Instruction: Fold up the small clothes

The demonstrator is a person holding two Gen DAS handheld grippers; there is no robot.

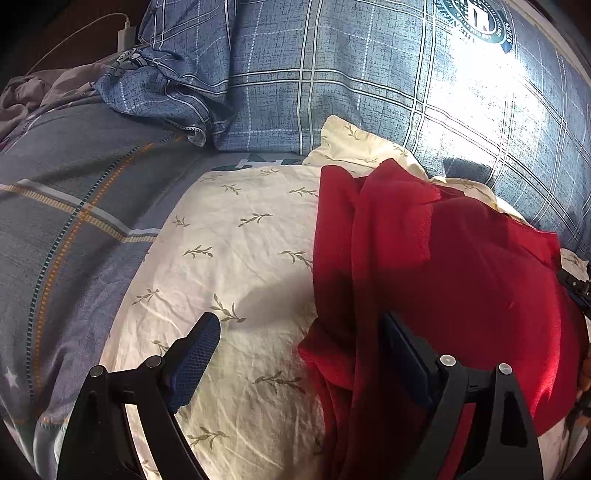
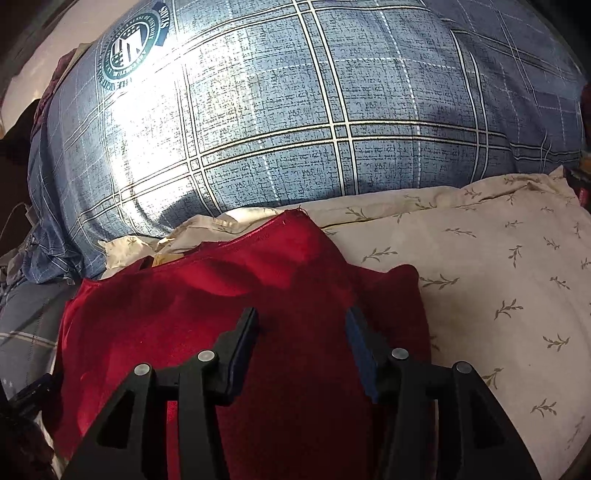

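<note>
A red garment [image 1: 443,266] lies crumpled on a cream leaf-print cloth [image 1: 236,258] on the bed. In the left wrist view my left gripper [image 1: 299,325] is open over the garment's left edge, one finger above the cream cloth, the other above the red fabric. In the right wrist view the red garment [image 2: 207,295] lies partly folded, its top corner pointing to the pillow. My right gripper [image 2: 301,321] is open just above its middle, holding nothing. A bit of the right gripper [image 1: 576,288] shows at the right edge of the left wrist view.
A big blue plaid pillow [image 2: 295,110] stands behind the garment. A grey striped bed sheet [image 1: 74,221] spreads to the left, with rumpled blue bedding [image 1: 177,85] and a white charger [image 1: 125,35] at the far left.
</note>
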